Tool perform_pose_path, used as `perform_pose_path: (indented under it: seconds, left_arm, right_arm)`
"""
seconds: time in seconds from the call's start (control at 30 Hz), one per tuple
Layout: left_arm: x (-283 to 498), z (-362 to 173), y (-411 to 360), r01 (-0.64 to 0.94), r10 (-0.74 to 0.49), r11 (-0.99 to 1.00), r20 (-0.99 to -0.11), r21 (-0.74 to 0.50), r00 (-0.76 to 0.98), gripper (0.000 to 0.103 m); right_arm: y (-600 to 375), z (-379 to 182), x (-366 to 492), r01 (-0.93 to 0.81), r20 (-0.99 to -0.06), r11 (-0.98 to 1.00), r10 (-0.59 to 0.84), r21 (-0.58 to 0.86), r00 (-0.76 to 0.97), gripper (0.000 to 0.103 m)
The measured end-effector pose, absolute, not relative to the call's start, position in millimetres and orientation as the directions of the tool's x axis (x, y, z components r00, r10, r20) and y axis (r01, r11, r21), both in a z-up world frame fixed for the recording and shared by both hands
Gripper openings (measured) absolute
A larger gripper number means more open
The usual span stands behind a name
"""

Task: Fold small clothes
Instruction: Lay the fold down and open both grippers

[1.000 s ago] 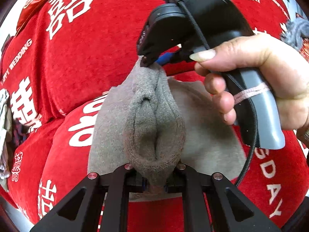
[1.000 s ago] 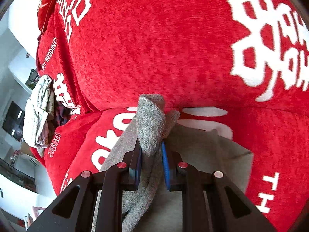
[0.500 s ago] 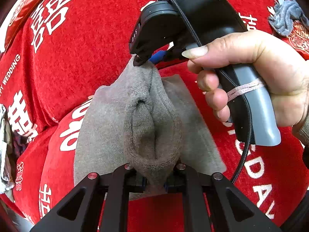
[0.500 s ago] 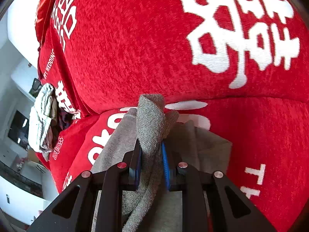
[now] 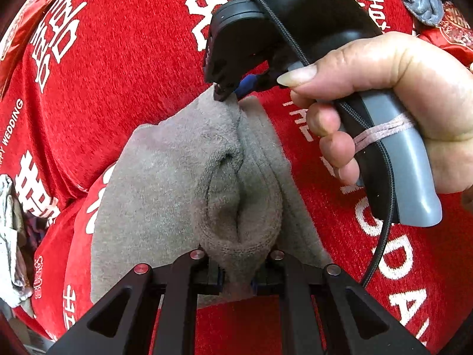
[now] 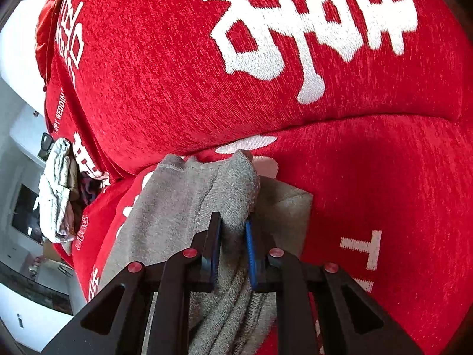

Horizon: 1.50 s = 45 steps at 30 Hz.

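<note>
Grey knit garment (image 5: pixel 165 195) lies on red plush sofa cover with white lettering (image 5: pixel 118 68), by the seat's back edge; left gripper (image 5: pixel 236 278) clamps one bunched edge; right gripper (image 6: pixel 233 245), jaws just narrowed, pinches another.

The red sofa seat (image 6: pixel 384 183) lies bare to the right of the grey garment (image 6: pixel 177 207). The backrest cushion (image 6: pixel 236 59) walls off the far side; crumpled laundry (image 6: pixel 56 189) crowds the left end.
</note>
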<state>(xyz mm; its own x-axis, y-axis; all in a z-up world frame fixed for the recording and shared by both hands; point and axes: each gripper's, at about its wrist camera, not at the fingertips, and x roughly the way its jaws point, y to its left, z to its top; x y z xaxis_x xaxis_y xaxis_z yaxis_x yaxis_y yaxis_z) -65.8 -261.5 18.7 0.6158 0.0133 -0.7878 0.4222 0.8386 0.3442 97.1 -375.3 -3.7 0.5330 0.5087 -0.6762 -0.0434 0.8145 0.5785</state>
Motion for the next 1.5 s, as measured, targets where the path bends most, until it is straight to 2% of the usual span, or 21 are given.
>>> perform_pose_path:
  seconds: [0.17,0.3,0.33,0.37,0.43,0.53,0.57,0.6,0.63,0.7,0.83,1.0,1.1,1.13,1.17,1.2,1.23,1.3,1.4,1.47,1.5]
  left_arm:
    - [-73.7,26.9,-268.2,0.434,-0.006,0.831,-0.776,0.347,0.631,0.013]
    - [-68.5,19.0,-267.7,0.434,0.007,0.834,-0.792,0.341,0.61,0.013]
    - [-67.7,19.0,-266.8,0.434,0.009,0.831,-0.79,0.347,0.614,0.013]
    - [-68.6,18.6,-267.5,0.433,0.013,0.828,-0.785,0.355,0.619,0.013]
    - [-69.2,18.2,-268.2,0.432,0.017,0.827,-0.783,0.36,0.621,0.013]
    - [-68.6,19.6,-268.0,0.429,0.016,0.831,-0.786,0.354,0.617,0.013]
    - [-68.3,20.5,-268.9,0.428,0.017,0.831,-0.786,0.355,0.617,0.013]
    - [-68.2,21.1,-269.6,0.427,0.019,0.831,-0.786,0.356,0.618,0.013]
    - [-68.6,21.9,-270.8,0.425,0.022,0.831,-0.785,0.359,0.619,0.013]
    - [-70.3,28.9,-271.8,0.428,0.005,0.837,-0.786,0.342,0.619,0.013]
    - [-74.2,39.6,-276.4,0.445,-0.038,0.836,-0.775,0.321,0.631,0.013]
    - [-64.9,16.1,-282.0,0.461,-0.017,0.83,-0.81,0.316,0.586,0.013]
    - [-65.5,18.9,-277.9,0.469,-0.038,0.833,-0.814,0.294,0.579,0.014]
    - [-64.1,21.8,-275.1,0.475,-0.052,0.836,-0.822,0.275,0.567,0.014]
    - [-62.2,24.6,-270.7,0.477,-0.065,0.841,-0.827,0.255,0.559,0.019]
    - [-60.1,28.0,-266.3,0.481,-0.082,0.845,-0.833,0.233,0.547,0.041]
    - [-58.4,31.5,-260.3,0.479,-0.097,0.853,-0.836,0.21,0.54,0.072]
    - [-56.6,42.7,-240.9,0.452,-0.149,0.881,-0.824,0.14,0.546,0.09]
    - [-55.8,52.9,-214.1,0.468,-0.276,0.883,-0.839,-0.029,0.469,0.09]
    - [-56.2,58.3,-194.6,0.478,-0.357,0.868,-0.834,-0.131,0.421,0.09]
    - [-56.7,61.9,-186.6,0.48,-0.389,0.861,-0.825,-0.167,0.411,0.09]
  right_arm:
    - [-384.2,6.6,91.5,-0.049,-0.665,0.818,0.5,0.573,0.555,0.01]
    - [-391.6,0.3,93.6,0.005,-0.677,0.786,0.529,0.618,0.512,0.02]
    - [-392.1,-1.8,93.7,0.004,-0.675,0.78,0.539,0.626,0.504,0.033]
    - [-391.3,-3.1,93.8,0.005,-0.675,0.777,0.544,0.629,0.498,0.051]
    - [-389.2,-5.4,94.7,0.005,-0.661,0.761,0.561,0.649,0.499,0.063]
    - [-386.8,-6.2,97.3,0.006,-0.618,0.719,0.593,0.695,0.516,0.063]
    - [-384.6,-6.6,98.4,0.004,-0.61,0.711,0.6,0.703,0.518,0.058]
    - [-381.0,-7.7,99.9,-0.001,-0.612,0.713,0.602,0.701,0.512,0.047]
    - [-374.6,-10.2,103.2,0.0,-0.657,0.75,0.579,0.661,0.483,0.012]
    - [-369.7,-8.5,103.4,-0.004,-0.708,0.805,0.524,0.593,0.473,0.01]
    - [-382.7,10.7,90.3,-0.05,-0.633,0.783,0.537,0.62,0.558,0.008]
    - [-384.3,-11.7,94.6,0.007,-0.717,0.833,0.472,0.553,0.513,0.008]
    - [-384.7,-15.8,93.4,0.019,-0.707,0.821,0.48,0.571,0.519,0.009]
    - [-386.1,-14.4,92.7,0.021,-0.7,0.812,0.49,0.583,0.52,0.014]
    - [-387.9,-12.2,91.9,0.029,-0.701,0.809,0.489,0.587,0.519,0.015]
    - [-390.1,-8.8,90.6,0.039,-0.706,0.811,0.483,0.584,0.517,0.015]
    - [-392.1,-3.8,88.2,0.042,-0.709,0.816,0.473,0.577,0.523,0.015]
    - [-392.9,10.7,80.0,0.025,-0.71,0.838,0.445,0.545,0.545,0.018]
    - [-387.4,40.1,59.1,-0.039,-0.688,0.864,0.426,0.501,0.588,0.02]
    - [-376.3,56.4,44.2,-0.102,-0.651,0.858,0.454,0.504,0.609,0.042]
    - [-367.8,62.8,36.0,-0.142,-0.628,0.847,0.483,0.513,0.611,0.048]
